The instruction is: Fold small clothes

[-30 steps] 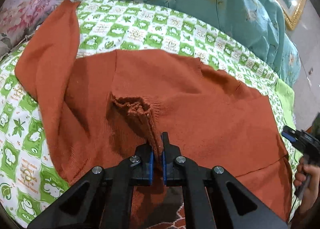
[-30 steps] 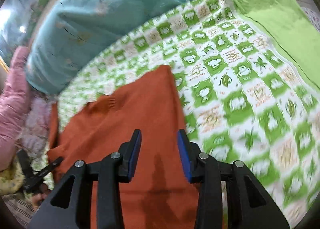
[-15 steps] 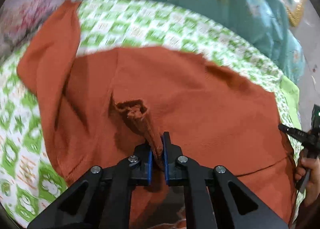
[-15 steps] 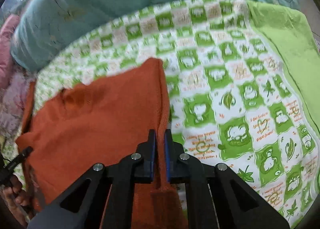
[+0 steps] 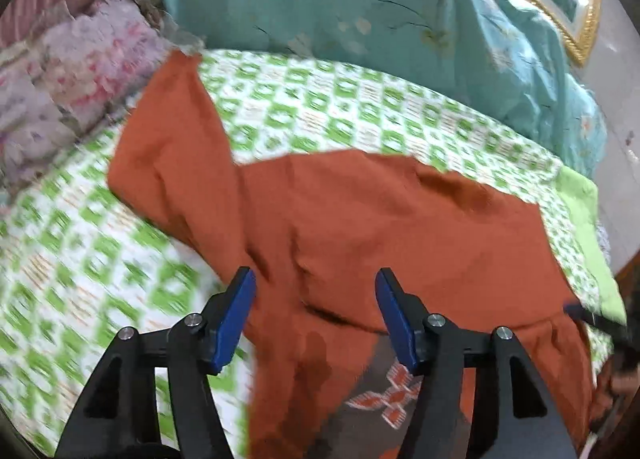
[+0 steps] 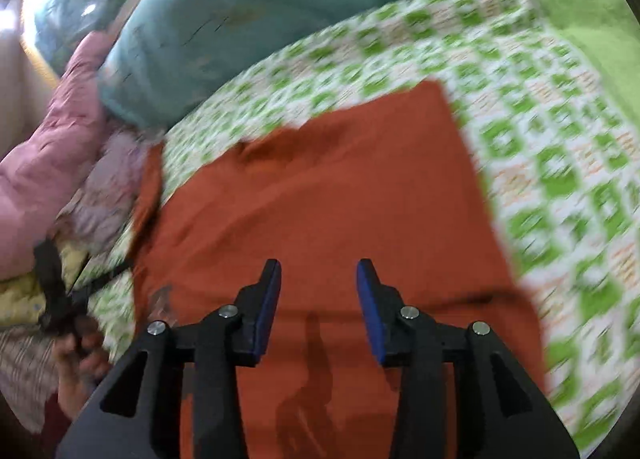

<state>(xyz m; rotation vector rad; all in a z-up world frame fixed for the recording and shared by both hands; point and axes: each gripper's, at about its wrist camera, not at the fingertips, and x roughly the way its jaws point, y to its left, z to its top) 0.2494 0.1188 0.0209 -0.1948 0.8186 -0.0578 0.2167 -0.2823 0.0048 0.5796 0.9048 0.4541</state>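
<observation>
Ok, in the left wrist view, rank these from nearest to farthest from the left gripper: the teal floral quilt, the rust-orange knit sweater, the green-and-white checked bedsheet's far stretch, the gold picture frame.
From the left gripper:
1. Rust-orange knit sweater, directly beneath and ahead.
2. Green-and-white checked bedsheet, its stretch beyond the sweater.
3. Teal floral quilt, heaped behind the sheet.
4. Gold picture frame, upper right on the wall.
</observation>
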